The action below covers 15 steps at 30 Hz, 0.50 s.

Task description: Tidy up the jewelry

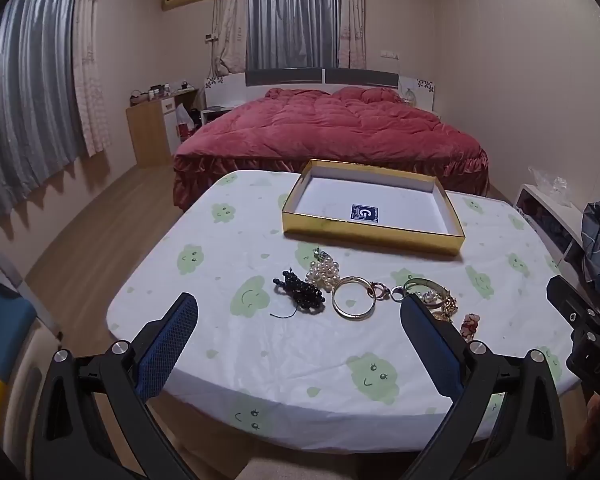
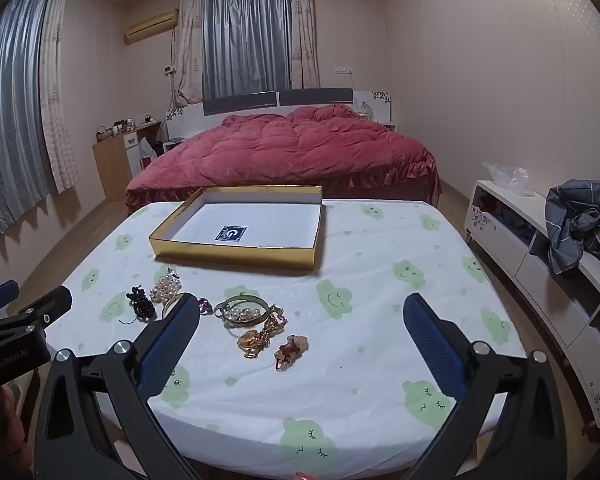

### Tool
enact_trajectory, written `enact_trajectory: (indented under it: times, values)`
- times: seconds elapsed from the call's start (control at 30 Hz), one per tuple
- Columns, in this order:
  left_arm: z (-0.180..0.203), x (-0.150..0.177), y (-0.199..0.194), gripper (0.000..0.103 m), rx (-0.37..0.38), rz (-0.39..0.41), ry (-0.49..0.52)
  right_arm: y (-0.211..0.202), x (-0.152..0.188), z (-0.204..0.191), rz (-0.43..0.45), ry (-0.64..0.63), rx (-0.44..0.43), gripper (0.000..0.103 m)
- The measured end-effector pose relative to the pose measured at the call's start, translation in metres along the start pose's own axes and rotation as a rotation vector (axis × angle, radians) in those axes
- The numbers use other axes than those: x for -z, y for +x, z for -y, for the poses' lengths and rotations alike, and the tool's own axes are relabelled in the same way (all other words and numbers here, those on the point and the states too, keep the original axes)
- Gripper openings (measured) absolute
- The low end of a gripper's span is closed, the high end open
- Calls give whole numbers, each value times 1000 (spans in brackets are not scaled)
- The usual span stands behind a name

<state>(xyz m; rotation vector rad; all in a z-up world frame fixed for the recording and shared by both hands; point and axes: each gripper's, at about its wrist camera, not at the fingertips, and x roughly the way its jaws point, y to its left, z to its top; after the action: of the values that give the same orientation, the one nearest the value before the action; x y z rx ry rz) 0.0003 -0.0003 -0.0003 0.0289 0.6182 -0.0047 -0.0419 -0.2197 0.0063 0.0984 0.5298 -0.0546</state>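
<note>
An open gold box [image 1: 370, 236] [image 2: 236, 254] with a white inside stands at the far side of the table. In front of it lies a loose row of jewelry: a black bead bracelet [image 1: 302, 292] [image 2: 141, 307], a pearl bracelet [image 1: 323, 273] [image 2: 165, 288], a gold bangle [image 1: 353, 298], a green bangle with pearls [image 2: 242, 310], a gold chain piece [image 2: 260, 338] and a red hair clip [image 2: 290, 350] [image 1: 469, 325]. My left gripper [image 1: 299, 312] is open and empty, short of the beads. My right gripper [image 2: 302, 312] is open and empty above the jewelry.
The table [image 1: 260, 360] [image 2: 360, 360] has a white cloth with green cloud faces. A red bed [image 1: 332, 128] stands behind it. A white low cabinet [image 2: 540, 264] with grey clothes is to the right. A wooden desk [image 1: 148, 132] is at the left wall.
</note>
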Motion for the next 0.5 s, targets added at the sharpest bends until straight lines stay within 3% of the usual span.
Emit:
enact_trajectory:
  times: [0.5]
  values:
    - [0,0,0,98,4,-2,-6,-1,1,5,-4,2,1,0]
